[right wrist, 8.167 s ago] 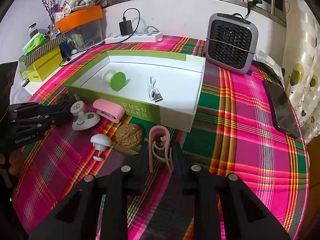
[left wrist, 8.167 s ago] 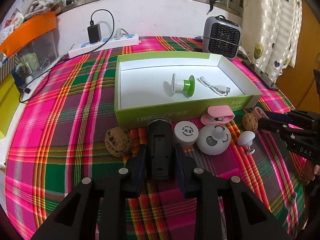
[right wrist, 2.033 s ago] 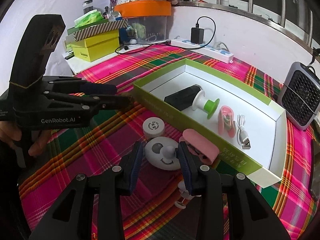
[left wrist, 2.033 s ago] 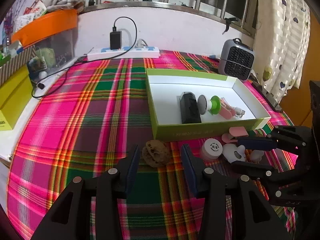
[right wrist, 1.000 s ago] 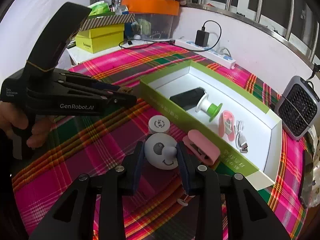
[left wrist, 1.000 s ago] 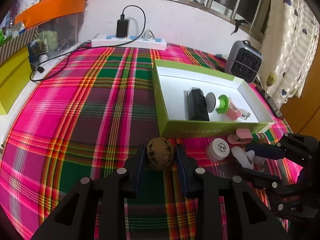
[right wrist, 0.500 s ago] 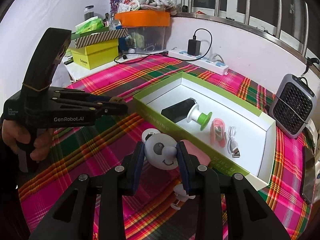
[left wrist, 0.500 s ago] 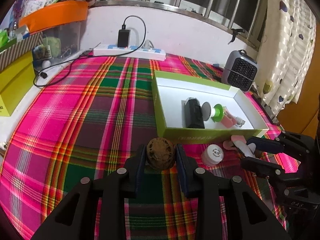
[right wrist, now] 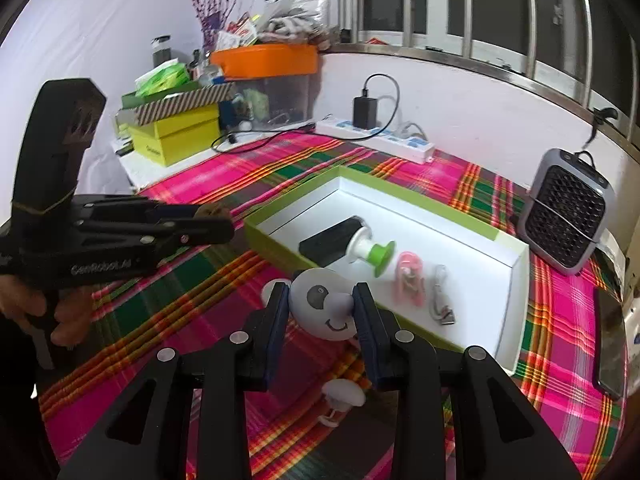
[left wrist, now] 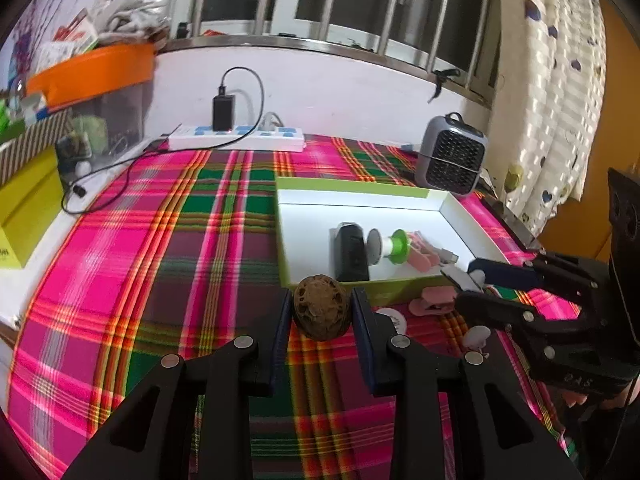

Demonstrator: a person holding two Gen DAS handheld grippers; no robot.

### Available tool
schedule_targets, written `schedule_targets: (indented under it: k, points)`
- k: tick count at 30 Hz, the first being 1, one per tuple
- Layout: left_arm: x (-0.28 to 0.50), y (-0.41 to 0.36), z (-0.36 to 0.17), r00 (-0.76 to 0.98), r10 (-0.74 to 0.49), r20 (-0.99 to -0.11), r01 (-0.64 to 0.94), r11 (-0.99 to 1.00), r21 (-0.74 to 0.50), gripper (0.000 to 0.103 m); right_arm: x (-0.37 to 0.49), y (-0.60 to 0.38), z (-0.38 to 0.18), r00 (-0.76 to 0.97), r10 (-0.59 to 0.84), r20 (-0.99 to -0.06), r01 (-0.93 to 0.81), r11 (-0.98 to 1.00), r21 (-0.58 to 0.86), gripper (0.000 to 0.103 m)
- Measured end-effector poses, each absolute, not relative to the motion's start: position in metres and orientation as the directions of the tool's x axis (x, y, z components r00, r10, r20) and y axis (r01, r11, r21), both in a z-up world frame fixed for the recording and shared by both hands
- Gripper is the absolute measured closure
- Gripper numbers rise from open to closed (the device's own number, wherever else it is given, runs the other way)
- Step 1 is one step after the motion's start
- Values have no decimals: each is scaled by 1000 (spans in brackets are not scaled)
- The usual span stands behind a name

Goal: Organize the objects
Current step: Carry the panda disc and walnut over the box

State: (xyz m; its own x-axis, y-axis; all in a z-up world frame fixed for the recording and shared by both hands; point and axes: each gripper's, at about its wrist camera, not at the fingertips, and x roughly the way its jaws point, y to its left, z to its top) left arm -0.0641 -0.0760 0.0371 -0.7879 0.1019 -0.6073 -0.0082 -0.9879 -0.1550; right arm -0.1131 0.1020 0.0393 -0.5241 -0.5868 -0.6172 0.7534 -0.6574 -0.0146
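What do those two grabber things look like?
Both tools are matte black plastic. The right tool has two long arms with round silver screws and dark blue pads. The left tool has a tall black handle and pale lettering on its side.

My right fingers (right wrist: pixel 365 320) hide most of the pink clip; the panda toy (right wrist: pixel 326 308) covers the white jar (right wrist: pixel 272 286). The jar's label (left wrist: pixel 394 320) is too small to read.
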Motion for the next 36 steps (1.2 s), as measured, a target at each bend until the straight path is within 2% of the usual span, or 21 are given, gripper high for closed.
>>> schedule_targets:
  k: [23,36]
  points:
    - [-106,-39,55,-772,110,-626,-75,-994,-82,75,-140,140,53,-636,-549,-542,624,-780,57,69]
    - [-137,-53,37,-742,55,-669,-8,-997,-73,75,-164,143,40,-651,-487,-583,567,-822,54,69]
